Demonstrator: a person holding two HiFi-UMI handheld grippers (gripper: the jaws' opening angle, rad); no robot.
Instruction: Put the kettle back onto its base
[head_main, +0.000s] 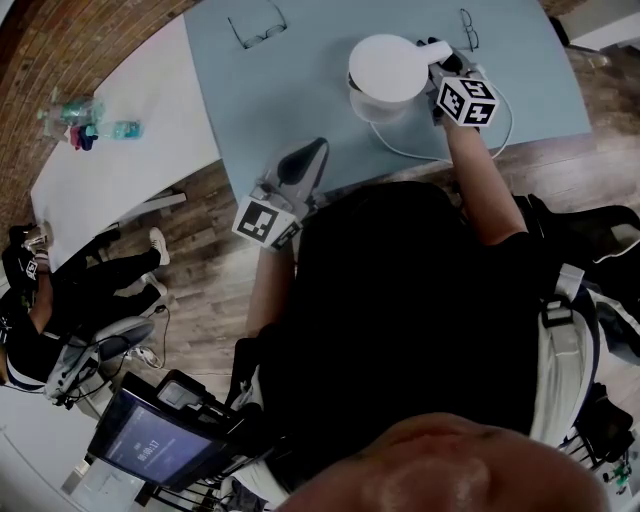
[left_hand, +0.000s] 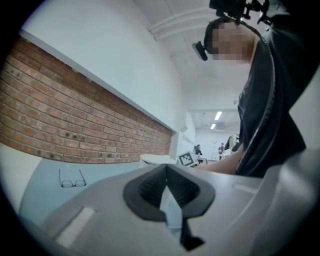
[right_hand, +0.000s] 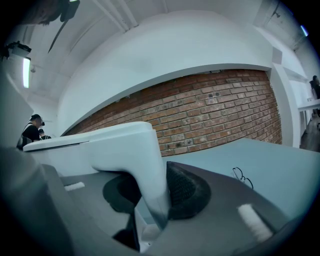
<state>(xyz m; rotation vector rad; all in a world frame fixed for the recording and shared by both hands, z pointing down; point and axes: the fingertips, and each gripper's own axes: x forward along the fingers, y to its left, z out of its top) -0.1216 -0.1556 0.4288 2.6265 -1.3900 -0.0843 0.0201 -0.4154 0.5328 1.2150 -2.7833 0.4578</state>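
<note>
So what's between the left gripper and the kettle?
Nothing: only bare table lies between the left gripper and the kettle, as the head view shows.

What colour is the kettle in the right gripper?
The round kettle is plain white, lid and handle alike. The head view shows it best.

An open-plan office or lab workspace: an exposed brick wall (right_hand: 215, 110) under white plaster, ceiling strip lights (left_hand: 218, 116), a pale blue table (head_main: 300, 90) and a white table (head_main: 130, 150) on a wood-plank floor (head_main: 205, 265), a seated person (head_main: 70, 300) near a lit screen (head_main: 150, 445)
</note>
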